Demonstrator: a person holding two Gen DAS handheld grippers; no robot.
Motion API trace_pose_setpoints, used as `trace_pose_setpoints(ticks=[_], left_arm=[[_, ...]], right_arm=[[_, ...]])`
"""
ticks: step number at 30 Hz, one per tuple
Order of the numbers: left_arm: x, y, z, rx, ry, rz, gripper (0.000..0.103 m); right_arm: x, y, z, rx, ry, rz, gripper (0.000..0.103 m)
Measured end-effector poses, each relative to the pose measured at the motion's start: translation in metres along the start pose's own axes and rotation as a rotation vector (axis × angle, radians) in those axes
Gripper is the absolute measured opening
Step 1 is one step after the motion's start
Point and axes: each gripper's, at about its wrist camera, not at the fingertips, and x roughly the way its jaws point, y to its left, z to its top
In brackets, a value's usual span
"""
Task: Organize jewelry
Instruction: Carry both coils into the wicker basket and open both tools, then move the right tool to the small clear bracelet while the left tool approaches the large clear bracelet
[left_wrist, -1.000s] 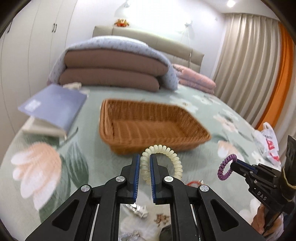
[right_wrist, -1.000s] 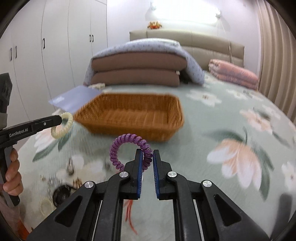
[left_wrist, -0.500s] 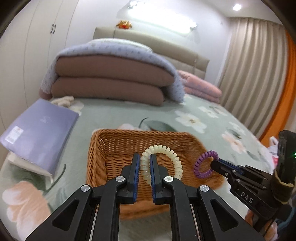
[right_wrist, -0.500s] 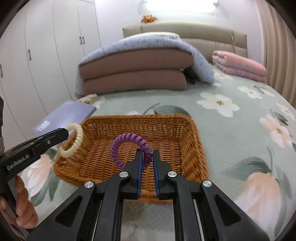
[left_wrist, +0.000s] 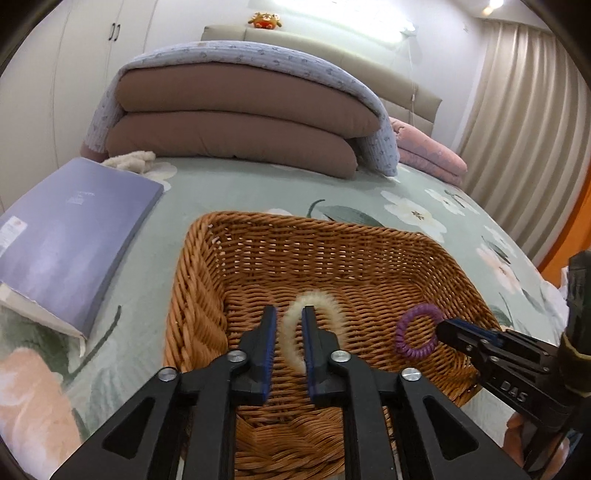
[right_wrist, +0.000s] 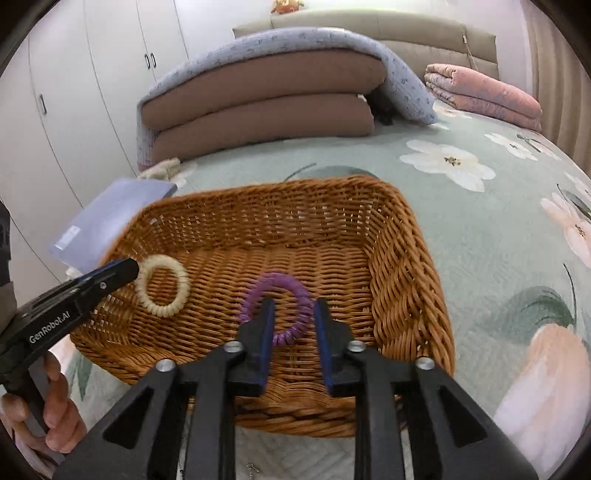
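A brown wicker basket (left_wrist: 369, 240) (right_wrist: 413, 266) lies on the flowered bed. My left gripper (left_wrist: 289, 314) is over it with its jaws parted, and a cream coil hair tie (left_wrist: 291, 339) (right_wrist: 162, 285) is blurred between the fingers, loose. My right gripper (right_wrist: 293, 304) is also over the basket with jaws apart. A purple coil hair tie (right_wrist: 291, 295) (left_wrist: 417, 332) is blurred between its fingers, no longer clamped. In the right wrist view the left gripper (right_wrist: 125, 269) shows at the basket's left side.
A purple book (left_wrist: 70, 229) lies on the bed left of the basket. Folded brown and blue quilts (left_wrist: 240, 122) are stacked behind, with pink bedding (right_wrist: 480, 92) at the back right. Curtains (left_wrist: 528, 129) hang on the right. Wardrobes (right_wrist: 92, 92) stand left.
Both grippers moved forward and down over the basket. Both jaws have opened, and the cream and purple hair ties are slipping free, blurred.
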Motion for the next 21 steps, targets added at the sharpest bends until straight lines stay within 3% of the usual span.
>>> trace_pose_setpoints(ticks=[3,4,9,14,21], left_arm=[[-0.009,0.000,-0.001,-0.005,-0.036,-0.009,0.046],[-0.012,0.001,0.000,-0.006,-0.047,-0.013,0.049],[-0.036,-0.003,-0.001,-0.002,-0.106,-0.022,0.049],[-0.083,-0.005,-0.011,-0.012,-0.157,-0.054,0.049],[-0.163,0.007,-0.072,-0.047,-0.209,-0.042,0.049]], right_arm=[[-0.007,0.000,0.000,-0.008,-0.033,-0.022,0.025],[-0.009,-0.001,0.000,-0.005,-0.042,-0.023,0.025],[-0.039,0.006,-0.002,-0.037,-0.132,-0.043,0.025],[-0.096,0.022,-0.021,-0.103,-0.238,-0.033,0.025],[-0.145,0.032,-0.077,-0.128,-0.264,-0.010,0.025]])
